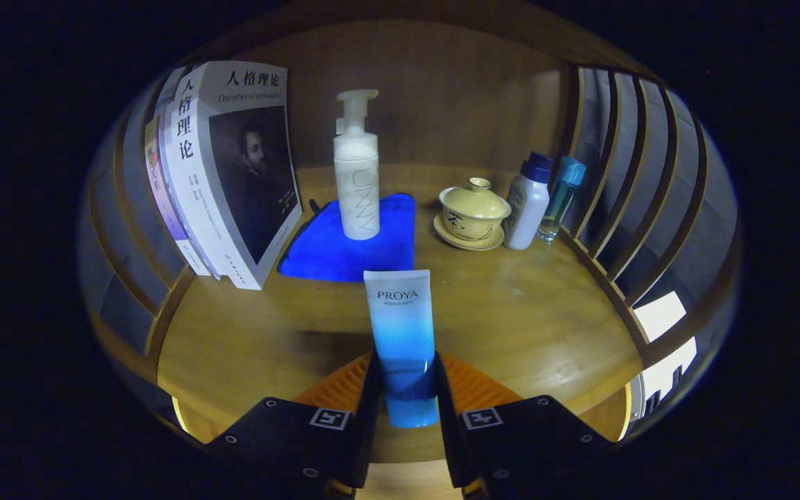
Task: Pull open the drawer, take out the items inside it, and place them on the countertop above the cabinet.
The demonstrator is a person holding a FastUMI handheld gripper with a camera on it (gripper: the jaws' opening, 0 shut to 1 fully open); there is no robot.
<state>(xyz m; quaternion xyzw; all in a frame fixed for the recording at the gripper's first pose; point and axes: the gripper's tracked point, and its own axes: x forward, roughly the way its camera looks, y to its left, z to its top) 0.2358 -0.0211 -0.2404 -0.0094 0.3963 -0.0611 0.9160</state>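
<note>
**Tube in the grip, over the countertop**

Your gripper (403, 389) is pinching the tube (402, 340), both fingers (371, 389) pressed on its lower part, one to each side. It stands upright between them, the flat sealed end up and the cap end down, over the front of the countertop (525, 326).

Expect the tube to be light and soft. Its plastic wall looks glossy, so it may slide if your squeeze slackens, and it will probably dent if you press hard. Your hold sits low, near the cap, which I judge to be the stiffest part and the right place. A grip higher up would likely flatten the body.

It is tall and narrow, so it may tip when you let go. Set it down on the cap, or lay it flat.

There is bare wood just ahead of the fingers. Beyond it lies a blue cloth (330, 253) with a pump bottle (357, 177) standing on it. The books (223, 167) lean to the left of that, and a lidded cup (473, 212) on its saucer and two small bottles (542, 198) stand to the right. The cup looks breakable, so keep well apart from it.
</note>
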